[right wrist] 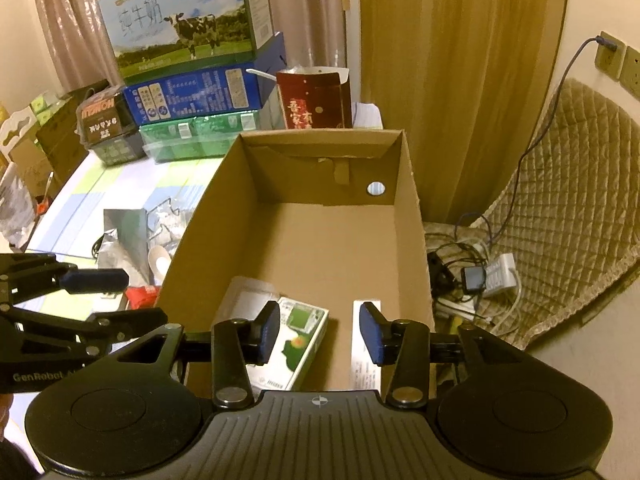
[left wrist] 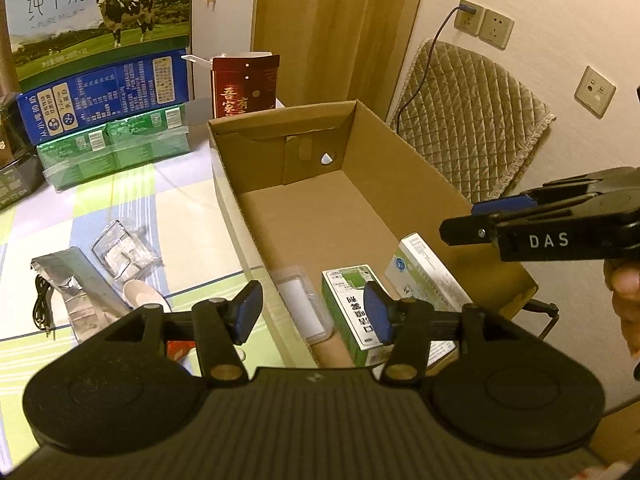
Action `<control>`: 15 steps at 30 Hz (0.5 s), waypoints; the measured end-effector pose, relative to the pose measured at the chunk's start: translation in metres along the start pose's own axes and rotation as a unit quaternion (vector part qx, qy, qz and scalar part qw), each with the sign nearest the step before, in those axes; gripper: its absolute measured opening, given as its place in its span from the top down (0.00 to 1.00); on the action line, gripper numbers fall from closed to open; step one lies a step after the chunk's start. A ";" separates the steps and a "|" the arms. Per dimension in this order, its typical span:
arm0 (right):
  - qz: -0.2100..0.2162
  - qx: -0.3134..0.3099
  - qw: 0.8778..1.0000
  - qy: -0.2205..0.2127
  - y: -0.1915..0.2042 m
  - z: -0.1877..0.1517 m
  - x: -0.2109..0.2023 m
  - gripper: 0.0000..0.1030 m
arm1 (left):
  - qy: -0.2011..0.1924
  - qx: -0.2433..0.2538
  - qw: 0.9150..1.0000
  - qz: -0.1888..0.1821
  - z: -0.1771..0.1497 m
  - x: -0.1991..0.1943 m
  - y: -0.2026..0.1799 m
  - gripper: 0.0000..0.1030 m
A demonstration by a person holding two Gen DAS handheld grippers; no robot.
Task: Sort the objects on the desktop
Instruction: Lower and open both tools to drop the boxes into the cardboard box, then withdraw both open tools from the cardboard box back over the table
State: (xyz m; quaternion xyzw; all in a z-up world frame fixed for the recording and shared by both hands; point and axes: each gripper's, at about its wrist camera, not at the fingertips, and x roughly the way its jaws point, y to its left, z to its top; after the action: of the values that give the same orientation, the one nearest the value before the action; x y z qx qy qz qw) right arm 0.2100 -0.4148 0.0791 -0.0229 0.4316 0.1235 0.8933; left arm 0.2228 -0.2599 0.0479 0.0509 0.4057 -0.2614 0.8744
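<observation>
Left gripper [left wrist: 312, 312]: jaws apart, nothing between
Right gripper [right wrist: 319, 332]: jaws apart, nothing held
Cardboard box [right wrist: 408, 200]: below both grippers
Green carton [right wrist: 300, 340]: under right gripper, in box

Left tongs [left wrist: 312, 312] gape empty over the cardboard box [left wrist: 400, 156] holding a green carton [left wrist: 348, 300].

Dim warm indoor light, soft focus, strong fisheye bending, dark vignetted corners.
</observation>
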 end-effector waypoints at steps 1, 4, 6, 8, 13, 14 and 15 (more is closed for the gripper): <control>0.000 0.000 1.000 0.000 0.001 -0.001 -0.001 0.58 | 0.000 0.000 1.000 0.000 -0.001 -0.002 0.000 0.50; 0.001 -0.003 1.000 0.001 0.007 -0.006 -0.005 0.55 | -0.001 0.000 1.000 0.002 -0.003 -0.007 0.002 0.49; 0.002 -0.004 1.000 0.002 0.012 -0.010 -0.008 0.53 | -0.002 0.000 1.000 0.003 -0.005 -0.011 0.003 0.47; 0.003 -0.006 1.000 0.002 0.015 -0.012 -0.011 0.51 | -0.003 0.001 1.000 0.005 -0.008 -0.016 0.004 0.46; 0.005 -0.011 1.000 0.000 0.025 -0.018 -0.021 0.46 | -0.005 0.000 1.000 0.009 -0.015 -0.028 0.006 0.41; 0.004 -0.013 1.000 -0.001 0.027 -0.019 -0.023 0.44 | -0.006 -0.001 1.000 0.009 -0.016 -0.031 0.007 0.39; 0.004 -0.015 1.000 -0.002 0.029 -0.020 -0.025 0.42 | -0.007 -0.002 1.000 0.010 -0.018 -0.034 0.008 0.38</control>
State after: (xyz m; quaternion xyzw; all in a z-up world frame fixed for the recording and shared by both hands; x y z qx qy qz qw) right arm 0.1724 -0.3944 0.0880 -0.0347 0.4282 0.1337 0.8931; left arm 0.1965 -0.2337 0.0602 0.0513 0.3995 -0.2523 0.8798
